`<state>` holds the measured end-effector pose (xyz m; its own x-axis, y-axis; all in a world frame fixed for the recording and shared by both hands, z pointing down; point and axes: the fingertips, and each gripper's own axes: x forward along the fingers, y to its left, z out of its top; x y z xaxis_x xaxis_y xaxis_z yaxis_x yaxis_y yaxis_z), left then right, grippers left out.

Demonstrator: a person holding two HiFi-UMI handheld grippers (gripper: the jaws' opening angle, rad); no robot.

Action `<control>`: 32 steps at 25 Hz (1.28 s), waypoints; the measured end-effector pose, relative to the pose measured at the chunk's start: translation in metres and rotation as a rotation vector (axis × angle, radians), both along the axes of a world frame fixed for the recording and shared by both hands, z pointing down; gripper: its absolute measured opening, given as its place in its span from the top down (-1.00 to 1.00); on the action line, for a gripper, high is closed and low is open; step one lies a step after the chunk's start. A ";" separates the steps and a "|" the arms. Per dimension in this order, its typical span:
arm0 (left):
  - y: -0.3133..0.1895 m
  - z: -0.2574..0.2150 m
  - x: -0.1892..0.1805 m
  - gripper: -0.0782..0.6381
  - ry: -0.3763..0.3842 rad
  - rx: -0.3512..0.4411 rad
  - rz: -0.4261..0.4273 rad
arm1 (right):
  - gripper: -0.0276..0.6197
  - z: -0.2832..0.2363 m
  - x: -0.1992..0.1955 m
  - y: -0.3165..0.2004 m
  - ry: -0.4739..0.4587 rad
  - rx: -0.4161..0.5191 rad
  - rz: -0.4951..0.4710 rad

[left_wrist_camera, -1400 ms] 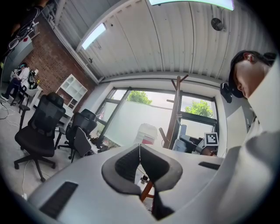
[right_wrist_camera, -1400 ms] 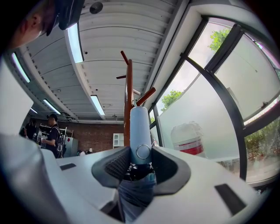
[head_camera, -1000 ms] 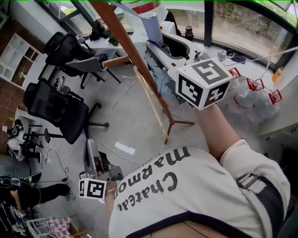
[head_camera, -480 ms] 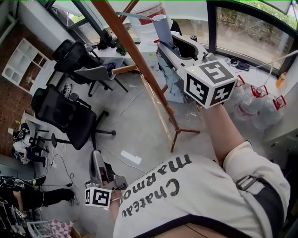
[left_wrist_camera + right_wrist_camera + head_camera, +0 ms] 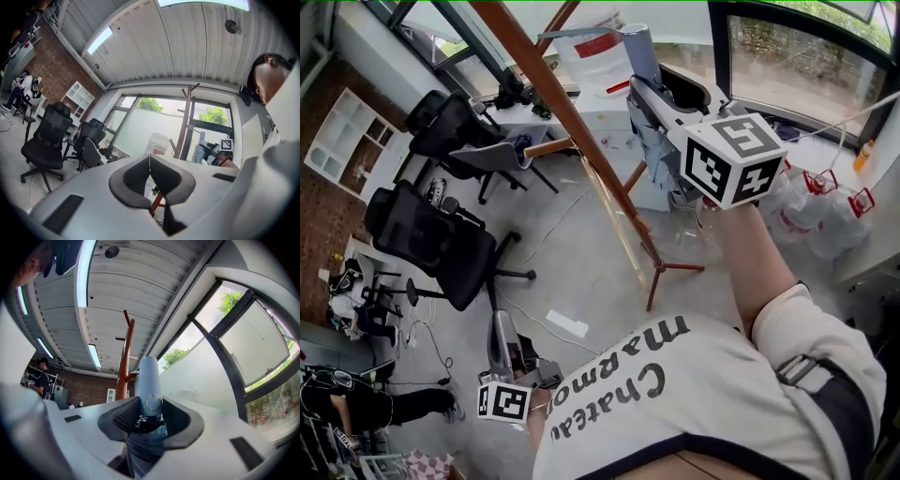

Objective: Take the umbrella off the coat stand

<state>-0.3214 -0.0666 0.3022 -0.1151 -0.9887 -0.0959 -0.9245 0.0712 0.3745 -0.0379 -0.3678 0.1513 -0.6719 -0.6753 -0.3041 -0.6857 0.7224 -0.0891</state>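
Right gripper [image 5: 151,419] clamped on the umbrella [image 5: 149,390]: both dark pads [image 5: 123,420] press the collar just under the grey-blue cylindrical handle [image 5: 149,371], which sticks out beyond the jaw tips; folded blue-grey canopy [image 5: 143,448] bunched back between the jaws toward the camera. Held raised at arm's length, pointing a little upward. Left gripper [image 5: 150,165] has its pads closed tip to tip, nothing between them; in the head view it hangs low [image 5: 499,326] beside the person [image 5: 694,394], well to the near side of the coat stand [image 5: 572,122], taking no part. Coat stand: brown wooden pole with short pegs [image 5: 551,146] and a splayed foot on the grey floor [image 5: 572,262]. In the head view the umbrella [image 5: 639,54] lies right of the stand's pole with a gap showing between them; in the right gripper view the pole [image 5: 124,359] rises behind and left of the handle, not touching it. Whether a strap or loop hangs on any peg: cannot make out. Judgement: grasp done, step in hand is the lift-away; the umbrella looks clear of the pole, task near complete. Next move calls for carrying it further from the stand with a firm grip, watching that the canopy end does not catch a peg; black office chairs [image 5: 431,234] left of the stand look like no obstacle
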 end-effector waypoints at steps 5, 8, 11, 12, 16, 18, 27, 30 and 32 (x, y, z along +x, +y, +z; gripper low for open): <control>0.003 -0.001 0.000 0.72 0.002 0.009 -0.002 | 0.42 -0.004 0.005 0.003 -0.009 0.004 -0.002; 0.005 0.000 0.001 0.72 0.003 0.011 -0.003 | 0.42 -0.008 0.008 0.005 -0.015 0.012 0.002; 0.008 0.001 -0.001 0.72 0.006 0.014 -0.009 | 0.42 -0.010 0.011 0.006 -0.013 0.019 0.011; 0.008 0.001 -0.001 0.71 0.007 0.015 -0.010 | 0.42 -0.011 0.012 0.005 -0.012 0.020 0.013; 0.009 0.001 -0.002 0.72 0.012 0.017 -0.010 | 0.42 -0.014 0.015 0.005 -0.015 0.019 0.023; 0.008 0.002 -0.001 0.71 0.013 0.017 -0.008 | 0.42 -0.015 0.017 0.004 -0.017 0.021 0.027; 0.006 0.006 0.004 0.71 0.022 0.014 -0.007 | 0.42 -0.023 0.026 0.002 -0.023 0.032 0.035; 0.004 0.006 0.004 0.72 0.021 0.015 -0.008 | 0.42 -0.023 0.028 0.001 -0.023 0.030 0.036; 0.004 0.008 0.005 0.71 0.024 0.015 -0.009 | 0.42 -0.024 0.028 0.000 -0.025 0.029 0.037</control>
<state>-0.3168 -0.0630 0.3099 -0.1265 -0.9861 -0.1079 -0.9144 0.0737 0.3981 -0.0095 -0.3678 0.1276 -0.6387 -0.6903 -0.3399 -0.7099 0.6991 -0.0858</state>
